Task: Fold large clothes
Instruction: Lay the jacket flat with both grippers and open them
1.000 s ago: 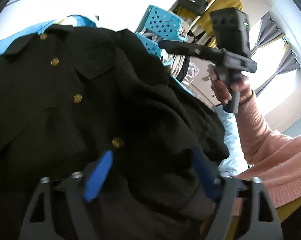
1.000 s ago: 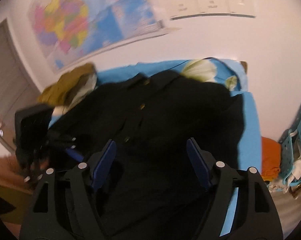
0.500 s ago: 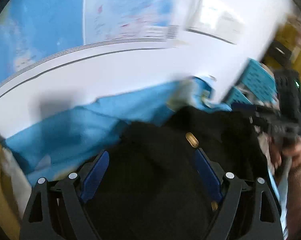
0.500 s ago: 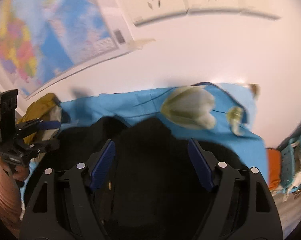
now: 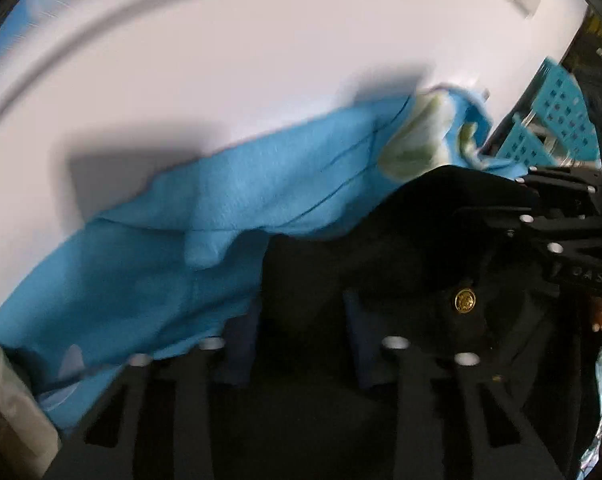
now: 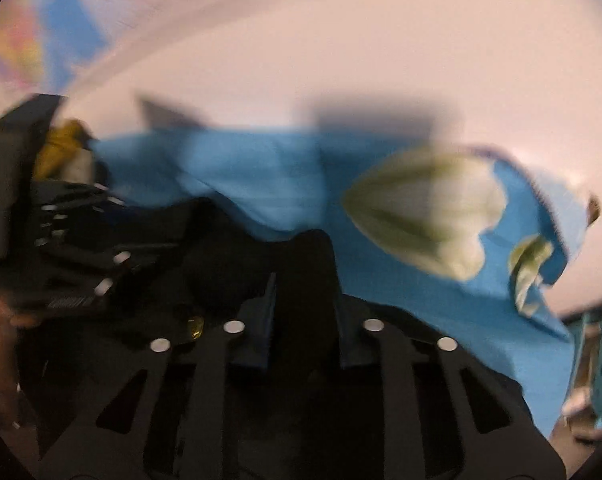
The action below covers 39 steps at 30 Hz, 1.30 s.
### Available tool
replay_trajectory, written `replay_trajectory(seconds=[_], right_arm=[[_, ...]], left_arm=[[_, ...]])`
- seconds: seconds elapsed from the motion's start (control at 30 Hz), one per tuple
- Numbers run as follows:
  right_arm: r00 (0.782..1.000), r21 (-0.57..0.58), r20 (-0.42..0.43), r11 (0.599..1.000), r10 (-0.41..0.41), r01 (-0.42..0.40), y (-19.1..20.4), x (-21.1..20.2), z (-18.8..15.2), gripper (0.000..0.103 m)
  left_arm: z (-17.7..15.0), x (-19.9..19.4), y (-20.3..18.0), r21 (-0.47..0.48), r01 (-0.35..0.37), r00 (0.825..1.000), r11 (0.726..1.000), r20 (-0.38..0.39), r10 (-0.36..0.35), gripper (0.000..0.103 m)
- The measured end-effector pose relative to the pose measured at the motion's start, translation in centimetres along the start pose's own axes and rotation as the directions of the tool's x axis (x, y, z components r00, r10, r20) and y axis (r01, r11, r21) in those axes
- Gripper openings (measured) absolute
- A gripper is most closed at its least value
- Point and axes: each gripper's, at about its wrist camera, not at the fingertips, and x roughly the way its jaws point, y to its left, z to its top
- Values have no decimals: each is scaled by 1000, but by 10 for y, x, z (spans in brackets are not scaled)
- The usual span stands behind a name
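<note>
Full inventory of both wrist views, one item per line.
black jacket: 1, black, on the blue sheet, between both grippers' fingers
gold button: 1 sharp, jacket front; another blurred in right view
blue sheet: 1, blue with white-green flower print, under the jacket
wall: white, behind
map poster: 1, multicoloured, blurred, upper left
plastic basket: 1, turquoise, far right
yellow garment: 1, mustard, left
left gripper: black, blue pads, jaws closing on jacket
right gripper: same, jaws closing on jacket
</note>
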Motion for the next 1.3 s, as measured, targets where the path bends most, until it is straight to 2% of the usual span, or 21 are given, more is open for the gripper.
replay_trajectory(seconds=[0.07, 0.1, 0.13, 0.2, 0.3, 0.37, 0.4, 0.43, 0.47, 0.5, 0.57, 0.63, 0.7, 0.77, 0.87, 0.93, 1.0, 1.07, 1.1, 1.2, 1.3], right_arm=[[988, -14, 150, 1000, 26, -24, 4, -28, -4, 20], [973, -12, 230, 1000, 10, -8, 4, -38, -7, 20], [964, -22, 266, 1000, -7, 13, 5, -39, -10, 20], [976, -33, 209, 997, -62, 71, 6, -15, -10, 22], [987, -66, 61, 986, -149, 153, 11, 30, -13, 32], [990, -49, 23, 989, -139, 140, 10, 34, -16, 42], [990, -37, 18, 989, -143, 143, 8, 29, -18, 45], [990, -32, 18, 990, -139, 139, 5, 25, -19, 56], [992, -15, 18, 992, -129, 129, 1, 16, -21, 66], [994, 10, 23, 994, -109, 109, -4, 7, -23, 67], [997, 41, 23, 996, -78, 77, -6, -3, -22, 67], [996, 83, 47, 994, -78, 74, -14, -27, -29, 70], [996, 108, 68, 993, -55, 47, -22, -48, -36, 71], [994, 130, 104, 991, -32, 19, -30, -78, -50, 78], [994, 142, 103, 989, -43, 28, -32, -103, -72, 80], [994, 141, 100, 989, -50, 35, -29, -118, -89, 80], [994, 143, 94, 989, -46, 32, -24, -133, -110, 80], [995, 150, 96, 988, -36, 22, -15, -145, -135, 80], [995, 157, 99, 987, -32, 16, -10, -151, -147, 80], [992, 195, 124, 980, 5, -30, 4, -170, -186, 80], [988, 235, 152, 970, 18, -54, 14, -185, -224, 82]], left_arm=[[2, -22, 2, -4, 3, 994, 1000, 106, -3, 26], [1, -38, 0, 0, 8, 984, 1000, 179, -8, 26], [0, -49, -1, 9, -5, 970, 1000, 242, 2, 26], [-3, -57, -6, 24, -81, 943, 996, 325, 69, 26], [-7, -22, -8, 50, -193, 945, 980, 279, 171, 26], [-12, 11, -3, 57, -209, 965, 976, 176, 196, 27], [-16, 15, -1, 57, -219, 964, 974, 165, 208, 33], [-20, 13, 2, 51, -223, 960, 974, 184, 210, 38], [-22, 6, 6, 37, -209, 961, 977, 194, 199, 57], [-24, 2, 9, 29, -193, 966, 981, 183, 184, 73], [-28, -11, 14, 11, -168, 967, 986, 196, 163, 75], [-37, -23, 15, -1, -188, 959, 982, 216, 184, 75], [-46, -41, 19, -18, -154, 958, 988, 242, 153, 77], [-58, -58, 19, -22, -114, 960, 993, 255, 116, 80], [-87, -83, -7, 60, 26, 968, 998, 249, -41, 80], [-104, -91, -31, 142, 96, 967, 985, 220, -126, 81], [-123, -98, -54, 209, 184, 957, 961, 187, -224, 86], [-139, -99, -77, 256, 253, 943, 933, 149, -296, 87], [-149, -97, -92, 291, 273, 941, 917, 117, -317, 87], [-173, -90, -120, 354, 232, 955, 906, 95, -281, 87], [-194, -86, -121, 325, 293, 946, 899, 35, -321, 87]])
